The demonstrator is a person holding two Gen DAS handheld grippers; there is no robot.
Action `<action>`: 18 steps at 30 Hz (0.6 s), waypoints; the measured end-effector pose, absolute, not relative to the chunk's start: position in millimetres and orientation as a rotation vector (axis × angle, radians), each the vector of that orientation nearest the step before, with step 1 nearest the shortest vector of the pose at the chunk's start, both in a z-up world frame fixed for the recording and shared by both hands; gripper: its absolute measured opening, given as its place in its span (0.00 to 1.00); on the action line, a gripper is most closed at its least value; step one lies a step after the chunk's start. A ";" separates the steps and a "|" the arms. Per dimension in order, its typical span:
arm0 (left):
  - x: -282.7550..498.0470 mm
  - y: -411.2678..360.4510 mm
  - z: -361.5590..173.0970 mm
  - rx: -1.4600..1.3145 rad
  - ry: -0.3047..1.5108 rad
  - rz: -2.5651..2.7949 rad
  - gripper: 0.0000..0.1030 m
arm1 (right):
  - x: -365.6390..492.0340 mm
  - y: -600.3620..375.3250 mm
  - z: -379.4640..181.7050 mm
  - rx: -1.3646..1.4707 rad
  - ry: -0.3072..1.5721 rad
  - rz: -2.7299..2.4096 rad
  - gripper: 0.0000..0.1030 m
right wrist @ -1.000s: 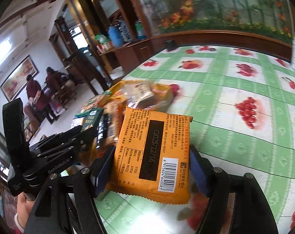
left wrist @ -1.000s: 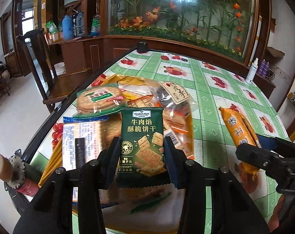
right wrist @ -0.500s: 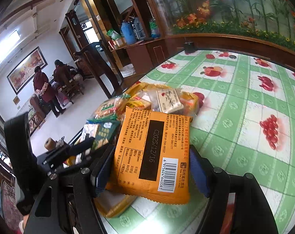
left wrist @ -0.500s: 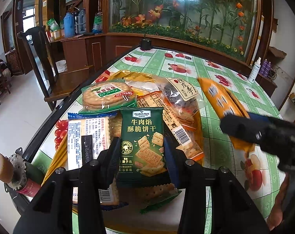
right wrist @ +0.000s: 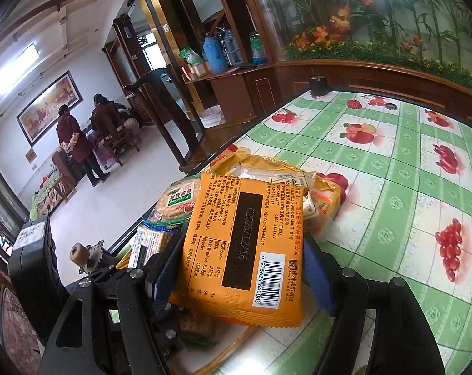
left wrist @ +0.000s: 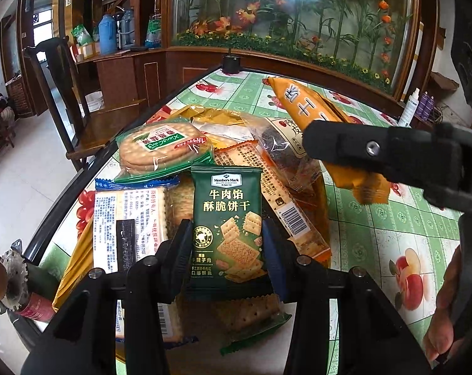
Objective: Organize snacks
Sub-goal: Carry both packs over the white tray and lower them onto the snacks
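Note:
My left gripper (left wrist: 228, 247) is shut on a dark green cracker packet (left wrist: 227, 218), held just above a pile of snack packets (left wrist: 179, 147) at the table's left edge. My right gripper (right wrist: 240, 268) is shut on an orange snack packet (right wrist: 245, 243), barcode side up, and hangs over that same pile. In the left wrist view the orange packet (left wrist: 310, 109) and the right gripper's black finger (left wrist: 360, 150) cross above the pile from the right. The left gripper's body (right wrist: 32, 268) shows low at the left of the right wrist view.
The pile holds a round-cracker pack (left wrist: 161, 147), a white-labelled cracker sleeve (left wrist: 126, 215) and a clear bag of dark snacks (left wrist: 282, 143). The green fruit-print tablecloth (right wrist: 407, 193) stretches right. A wooden chair (left wrist: 70, 100) stands beside the table. Two people (right wrist: 79, 137) stand far off.
My right gripper has carried the orange packet leftward, from over the bare cloth to above the snack pile. The left gripper and its green packet have stayed put.

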State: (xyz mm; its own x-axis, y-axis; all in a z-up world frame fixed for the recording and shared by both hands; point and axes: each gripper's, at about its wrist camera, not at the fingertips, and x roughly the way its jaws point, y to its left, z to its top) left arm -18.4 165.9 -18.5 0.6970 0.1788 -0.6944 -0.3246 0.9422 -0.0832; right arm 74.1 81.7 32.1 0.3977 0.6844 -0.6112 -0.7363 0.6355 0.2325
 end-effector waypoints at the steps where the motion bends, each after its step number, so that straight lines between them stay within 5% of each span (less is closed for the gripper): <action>1: -18.3 166.3 -18.6 -0.206 0.750 0.283 0.41 | 74.6 83.0 31.9 -0.079 0.735 0.902 0.71; 18: -18.7 165.1 -19.0 -0.219 0.745 0.269 0.41 | 94.1 105.1 26.2 -0.091 0.756 0.902 0.71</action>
